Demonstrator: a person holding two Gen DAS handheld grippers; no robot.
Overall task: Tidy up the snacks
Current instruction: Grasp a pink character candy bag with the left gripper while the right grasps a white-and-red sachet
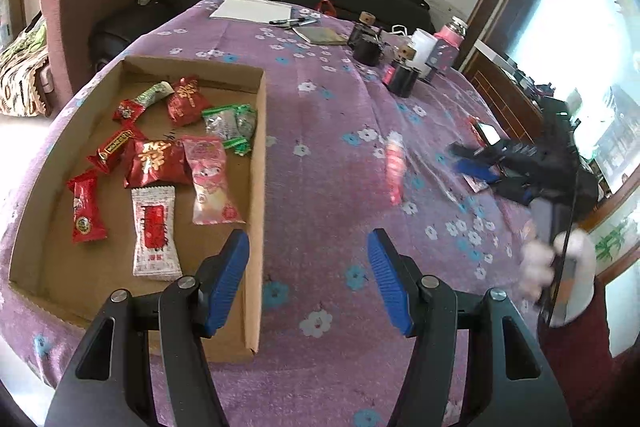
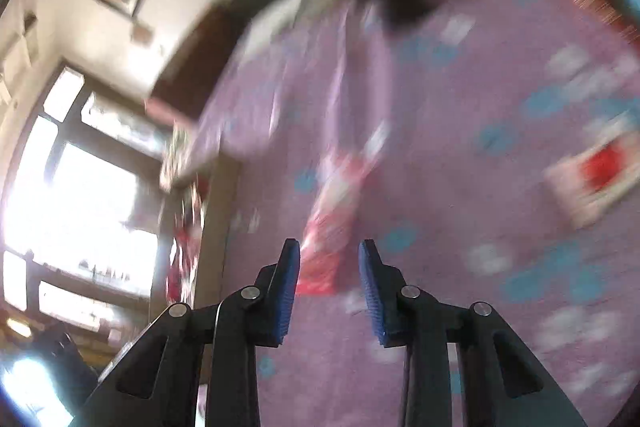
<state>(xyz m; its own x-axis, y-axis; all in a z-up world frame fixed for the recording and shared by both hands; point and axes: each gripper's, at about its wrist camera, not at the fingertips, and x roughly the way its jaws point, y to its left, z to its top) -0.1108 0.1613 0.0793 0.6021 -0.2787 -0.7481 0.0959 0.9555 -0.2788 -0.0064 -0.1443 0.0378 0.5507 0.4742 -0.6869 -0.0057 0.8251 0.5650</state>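
Note:
A cardboard box (image 1: 256, 163) on the purple flowered tablecloth holds several wrapped snacks, mostly red, such as a white-and-red packet (image 1: 154, 231). My left gripper (image 1: 308, 239) hangs open and empty over the box's right wall near its front corner. A pink-and-red snack packet (image 1: 394, 167) lies loose on the cloth to the right of the box. My right gripper (image 1: 460, 159), blurred, is just to the right of it. In the right wrist view this packet (image 2: 332, 223) lies straight ahead of the open right gripper (image 2: 330, 255); its near end shows between the fingertips and no pad presses on it.
Another white-and-red packet (image 2: 592, 179) lies on the cloth to the right. Black cups (image 1: 402, 79), a white mug (image 1: 424, 45), a pink bottle (image 1: 448, 45), paper (image 1: 252, 9) and pens (image 1: 294, 22) stand at the table's far side. A gloved hand (image 1: 540, 263) holds the right tool.

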